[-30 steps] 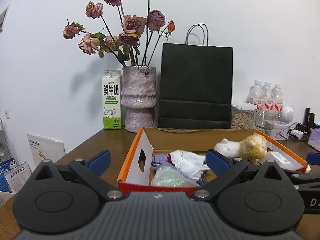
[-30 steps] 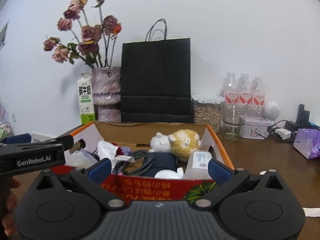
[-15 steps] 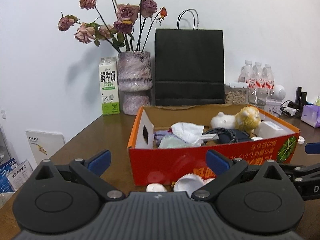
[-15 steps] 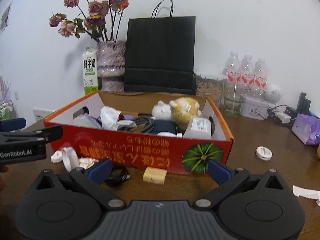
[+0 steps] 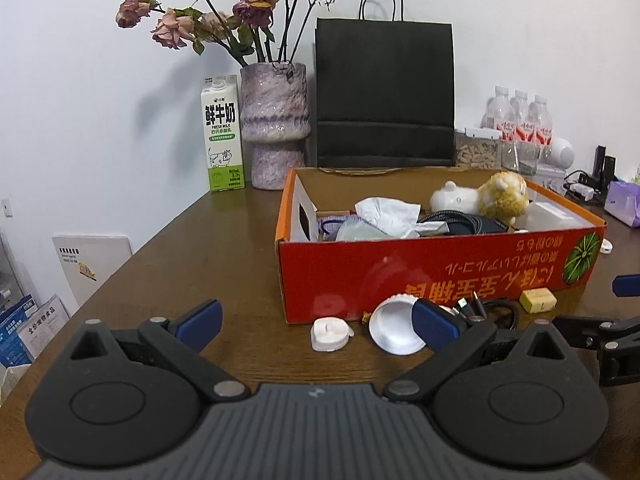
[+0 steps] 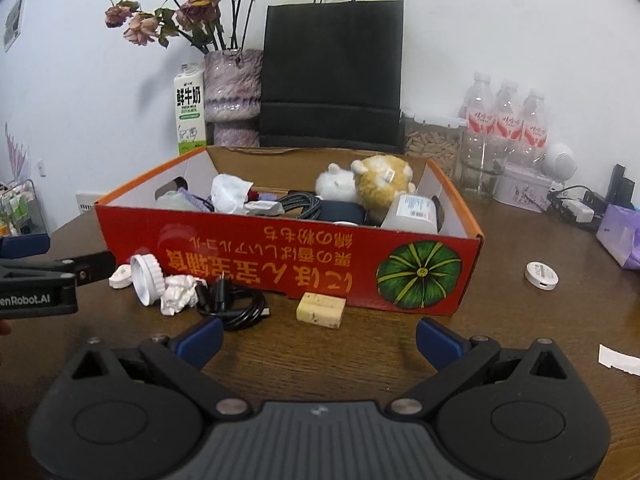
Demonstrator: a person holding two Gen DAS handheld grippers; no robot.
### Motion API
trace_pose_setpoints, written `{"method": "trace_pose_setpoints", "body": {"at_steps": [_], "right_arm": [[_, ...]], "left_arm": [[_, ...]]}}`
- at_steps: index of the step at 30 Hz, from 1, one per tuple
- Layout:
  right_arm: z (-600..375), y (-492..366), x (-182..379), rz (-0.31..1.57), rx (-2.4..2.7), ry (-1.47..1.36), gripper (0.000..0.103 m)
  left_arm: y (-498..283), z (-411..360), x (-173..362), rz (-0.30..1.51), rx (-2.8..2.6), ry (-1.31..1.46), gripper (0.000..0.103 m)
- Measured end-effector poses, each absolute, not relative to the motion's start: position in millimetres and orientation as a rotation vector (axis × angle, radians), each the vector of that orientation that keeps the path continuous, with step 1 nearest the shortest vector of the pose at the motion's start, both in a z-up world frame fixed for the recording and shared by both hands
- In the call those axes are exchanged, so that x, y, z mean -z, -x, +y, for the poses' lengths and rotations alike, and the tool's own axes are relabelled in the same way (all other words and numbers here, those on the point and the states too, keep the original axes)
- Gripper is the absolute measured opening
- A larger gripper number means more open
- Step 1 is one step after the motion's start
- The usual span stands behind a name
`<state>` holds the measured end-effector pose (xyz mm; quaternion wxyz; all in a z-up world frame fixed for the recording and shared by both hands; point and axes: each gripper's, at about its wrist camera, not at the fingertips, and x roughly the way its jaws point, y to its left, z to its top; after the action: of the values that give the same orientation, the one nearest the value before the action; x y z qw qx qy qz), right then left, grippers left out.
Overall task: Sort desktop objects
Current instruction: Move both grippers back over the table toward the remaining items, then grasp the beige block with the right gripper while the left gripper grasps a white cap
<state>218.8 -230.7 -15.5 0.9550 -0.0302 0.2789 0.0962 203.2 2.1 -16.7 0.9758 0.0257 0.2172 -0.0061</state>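
Ahead of the left hand-held gripper (image 5: 316, 322), on the brown surface (image 5: 224, 248) just in front of the red box (image 5: 440, 268), lie the loose things to be sorted: a small white disc (image 5: 330, 333), a white cap (image 5: 394, 330) on its side, a crumpled paper ball (image 6: 178, 293), a coiled black cable (image 6: 236, 304) and a pale block (image 6: 321, 309). All look light. The cap and disc are hard and probably slippery, best pinched across the rim; the paper is soft and will crush; the cable is floppy, so take it through the bundled coil. The left hand-held gripper is spread wide and holds nothing, its right finger just before the cap. The right hand-held gripper (image 6: 318, 334) is likewise wide apart and empty, with the block just ahead between its fingers.
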Motion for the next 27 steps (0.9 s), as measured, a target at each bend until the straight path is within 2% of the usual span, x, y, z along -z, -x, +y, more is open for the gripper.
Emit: {"method": "trace_pose_setpoints", "body": {"at_steps": [27], "right_arm": [[-228.1, -224.2, 23.7, 0.608, -0.205, 0.065, 0.103]], "left_arm": [[-207.6, -2.4, 20.5, 0.488, 0.005, -0.081, 0.103]]}}
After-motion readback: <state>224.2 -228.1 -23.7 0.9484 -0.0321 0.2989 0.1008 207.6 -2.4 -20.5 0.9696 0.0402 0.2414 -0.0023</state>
